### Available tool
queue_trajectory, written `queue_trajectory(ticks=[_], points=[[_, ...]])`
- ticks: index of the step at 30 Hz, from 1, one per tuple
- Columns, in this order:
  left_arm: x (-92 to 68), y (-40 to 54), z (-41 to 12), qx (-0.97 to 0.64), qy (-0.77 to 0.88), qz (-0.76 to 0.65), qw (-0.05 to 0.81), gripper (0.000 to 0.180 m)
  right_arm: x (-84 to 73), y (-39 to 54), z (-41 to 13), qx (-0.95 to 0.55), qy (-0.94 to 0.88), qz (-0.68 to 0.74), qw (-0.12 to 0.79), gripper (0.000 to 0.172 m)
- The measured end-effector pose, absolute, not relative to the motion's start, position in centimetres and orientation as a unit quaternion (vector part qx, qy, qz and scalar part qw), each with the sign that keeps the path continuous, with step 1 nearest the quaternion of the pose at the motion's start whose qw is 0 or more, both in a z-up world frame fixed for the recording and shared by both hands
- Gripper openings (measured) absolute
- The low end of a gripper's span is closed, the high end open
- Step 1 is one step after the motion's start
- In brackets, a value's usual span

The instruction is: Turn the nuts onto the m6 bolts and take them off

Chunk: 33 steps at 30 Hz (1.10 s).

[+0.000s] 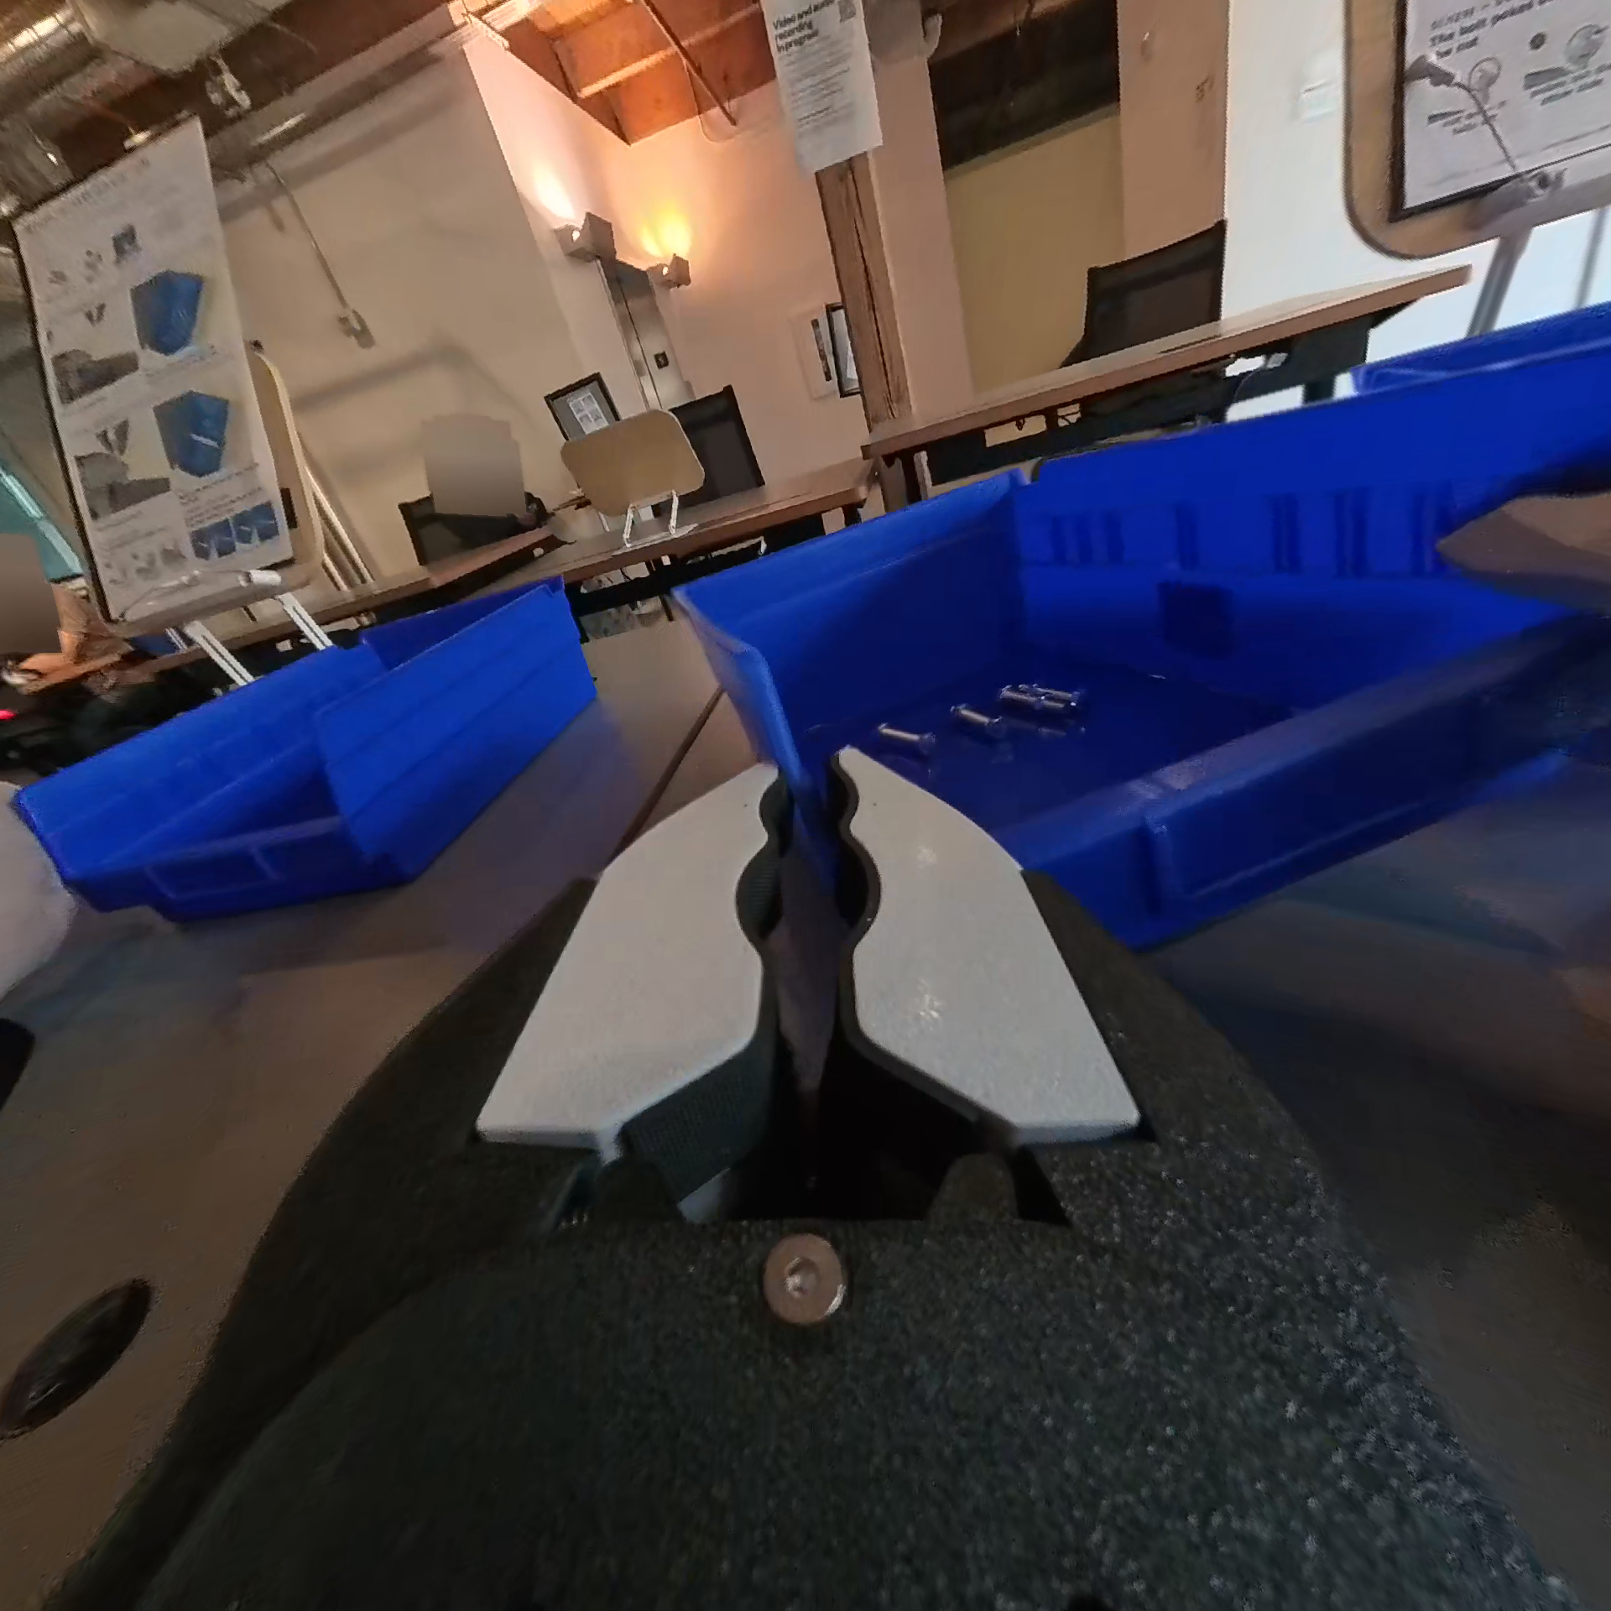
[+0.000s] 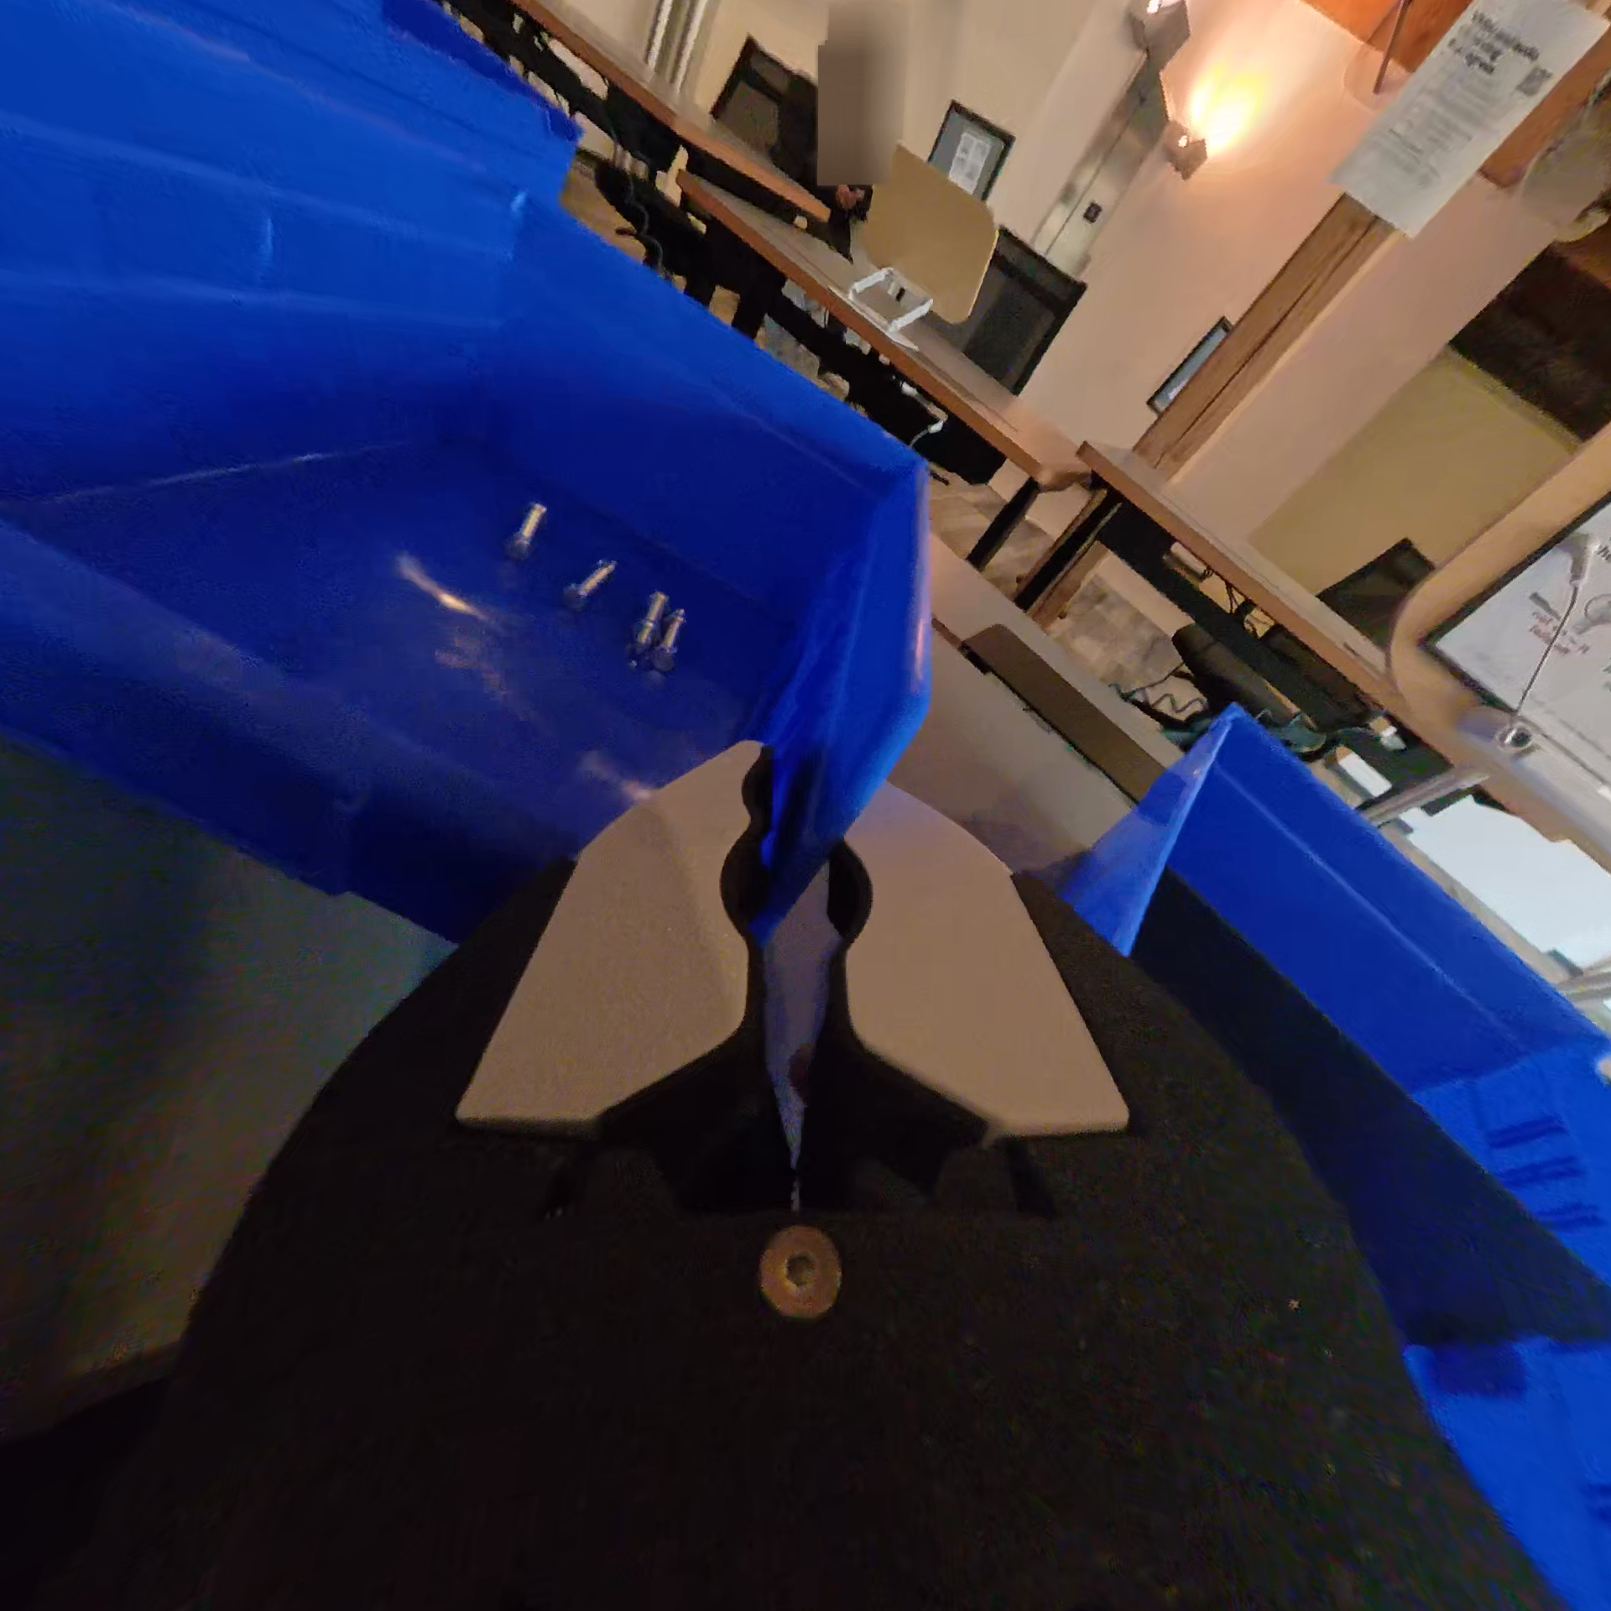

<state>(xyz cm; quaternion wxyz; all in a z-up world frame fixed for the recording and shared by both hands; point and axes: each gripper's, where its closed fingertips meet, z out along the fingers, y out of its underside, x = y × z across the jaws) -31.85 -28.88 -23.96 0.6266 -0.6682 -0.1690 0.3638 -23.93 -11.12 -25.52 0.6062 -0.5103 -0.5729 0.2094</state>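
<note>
In the left wrist view the left gripper (image 1: 806, 819) is sitting at the centre of the frame, its two grey fingers (image 1: 662, 950) drawn nearly together and pinching the near side wall of a blue bin (image 1: 872, 645). The wall edge is running up between the pads from the centre of the frame toward the bin's corner above it. The bin is filling the right half of the frame, and it is looking tilted. Four bolts (image 1: 976, 719) are lying on its floor just above and right of the fingertips, two of them side by side and touching. Whether nuts are sitting on them is too small to tell. A second blue bin (image 1: 349, 750) is resting on the table (image 1: 218, 1046) at the left of the frame, well apart from the first.

In the right wrist view the right gripper (image 2: 798, 837) is likewise pinching a wall of the bin, its fingers (image 2: 645, 950) narrowly parted with the blue edge clamped between them at the centre of the frame. The bolts are showing at centre left, above the fingertips. Another bin (image 2: 1360, 959) is sitting at the right edge of the frame.
</note>
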Motion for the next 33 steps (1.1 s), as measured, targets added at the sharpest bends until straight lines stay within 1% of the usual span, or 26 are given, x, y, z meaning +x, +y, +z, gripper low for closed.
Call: queue_trajectory(ticks=[6,11,12,15,19,22,27,29,31,33], points=[[-34.8,-28.1,-24.4,-0.675,-0.195,0.338,0.626,0.006,-24.8,-11.8,-26.8,-0.525,-0.592,0.216,0.573,0.014],[-37.6,-27.8,-25.0,-0.688,-0.218,0.342,0.602,0.007,-25.8,-12.7,-27.3,-0.535,-0.602,0.231,0.546,0.019],[-38.1,-27.7,-25.1,-0.691,-0.225,0.337,0.599,0.007,-26.0,-12.8,-27.4,-0.537,-0.606,0.232,0.539,0.023],[-39.6,-27.7,-25.5,-0.698,-0.251,0.334,0.582,0.009,-26.7,-13.6,-28.0,-0.532,-0.631,0.223,0.518,0.028],[-41.0,-27.5,-25.7,-0.7,-0.27,0.316,0.58,0.013,-27.3,-14.2,-28.6,-0.53,-0.641,0.225,0.507,0.029],[-41.5,-27.2,-25.8,-0.707,-0.274,0.307,0.575,0.021,-27.8,-14.5,-28.6,-0.534,-0.644,0.226,0.499,0.03],[-41.9,-26.5,-26.0,-0.716,-0.274,0.301,0.567,0.047,-28.4,-15.1,-28.6,-0.542,-0.643,0.241,0.484,0.033],[-42.0,-26.4,-26.1,-0.72,-0.272,0.303,0.562,0.051,-28.6,-15.1,-28.5,-0.543,-0.641,0.242,0.484,0.035],[-41.9,-26.4,-26.1,-0.723,-0.264,0.309,0.559,0.053,-28.4,-14.8,-27.8,-0.544,-0.628,0.241,0.501,0.066],[-41.7,-26.9,-25.5,-0.715,-0.265,0.317,0.565,0.064,-27.9,-14.5,-27.3,-0.549,-0.62,0.24,0.506,0.09]])
